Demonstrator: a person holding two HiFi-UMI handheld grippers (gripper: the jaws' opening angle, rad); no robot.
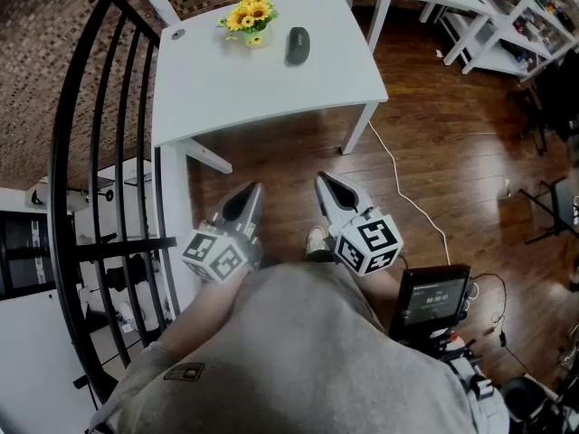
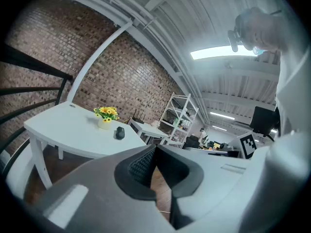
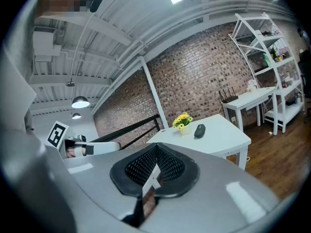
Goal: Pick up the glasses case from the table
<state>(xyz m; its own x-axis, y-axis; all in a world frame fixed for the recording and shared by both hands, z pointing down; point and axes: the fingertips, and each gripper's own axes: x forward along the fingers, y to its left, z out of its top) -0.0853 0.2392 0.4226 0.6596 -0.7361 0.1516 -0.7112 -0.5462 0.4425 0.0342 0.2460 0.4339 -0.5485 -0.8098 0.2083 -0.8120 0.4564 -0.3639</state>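
A person in a grey shirt (image 1: 317,351) stands over a brown wooden floor (image 1: 434,152), holding a grey two-jaw hand-held gripper in each hand, side by side and close in front of the body. The left hand-held gripper (image 1: 251,191) has its jaws together at the tips with nothing between them; in the left gripper view, only a sliver of floor shows through the slit behind the tips. The right hand-held gripper (image 1: 324,182) is likewise closed and empty, its ribbed black pads meeting at the tips. Well ahead of both hand-held grippers, beyond their tips, stands a white desk with a curved front edge (image 1: 226,89). The dark oval glasses case (image 1: 297,45) lies on the far part of this desk, well apart from both hand-held grippers and roughly in line with the gap between them; neither touches it. Just left of the case, near it but apart, sits a small pale pot of yellow flowers (image 1: 249,16). To the left of the left hand-held gripper runs a black metal railing (image 1: 118,245). To the right of the right hand-held gripper, a thin white cable (image 1: 399,193) trails across the floor, and nearer the person sits a dark device with a small screen (image 1: 434,297). Further ahead and to the right stands white shelving (image 1: 493,54).
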